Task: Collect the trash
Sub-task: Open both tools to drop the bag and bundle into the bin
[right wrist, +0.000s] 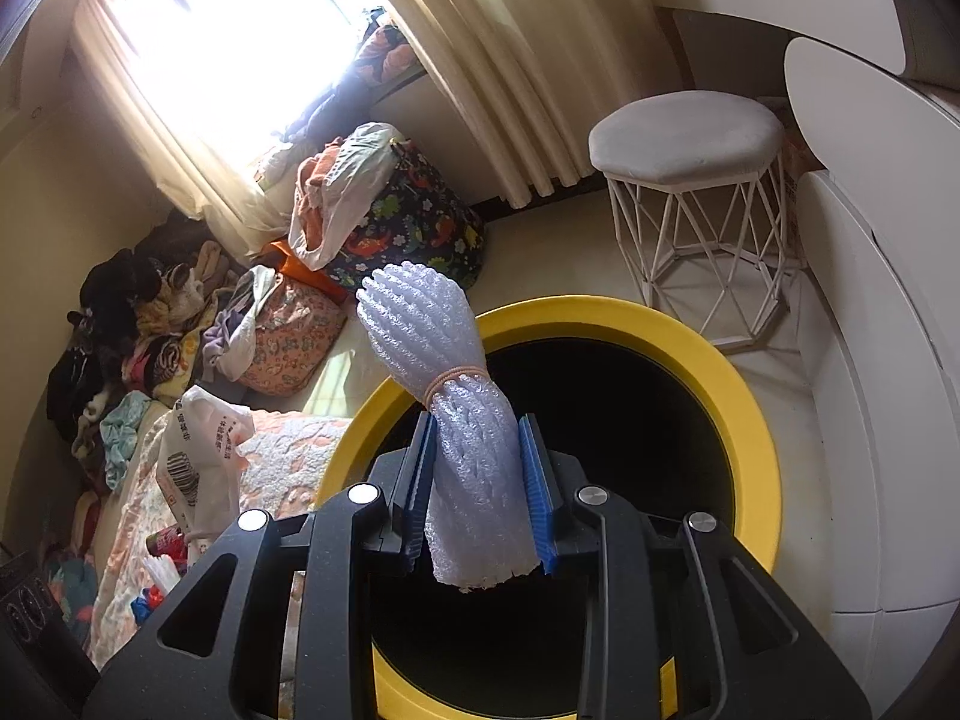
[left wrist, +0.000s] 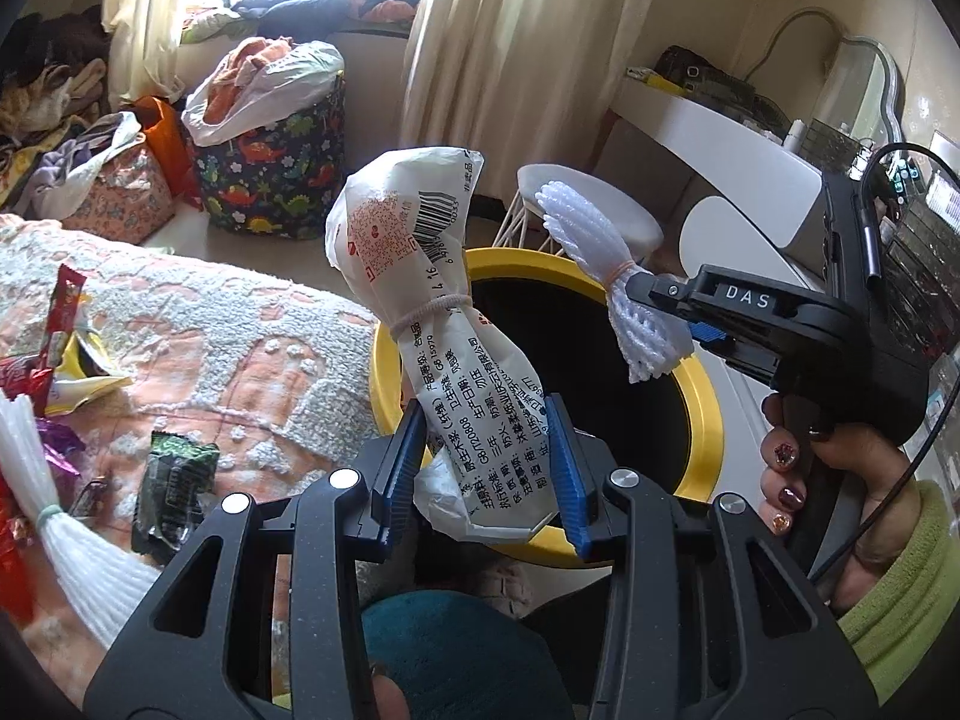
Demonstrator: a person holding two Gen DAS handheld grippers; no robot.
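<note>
My left gripper is shut on a white printed plastic wrapper tied with a rubber band, held over the near rim of the yellow-rimmed trash bin. My right gripper is shut on a white foam net bundle, also banded, held above the bin's dark opening. In the left wrist view the right gripper and its foam net hang over the bin. The wrapper shows at the left of the right wrist view.
Several snack wrappers and another foam net lie on the pink-and-white blanket left of the bin. A white wire stool and a white curved desk stand behind and right. Bags of clothes sit by the curtain.
</note>
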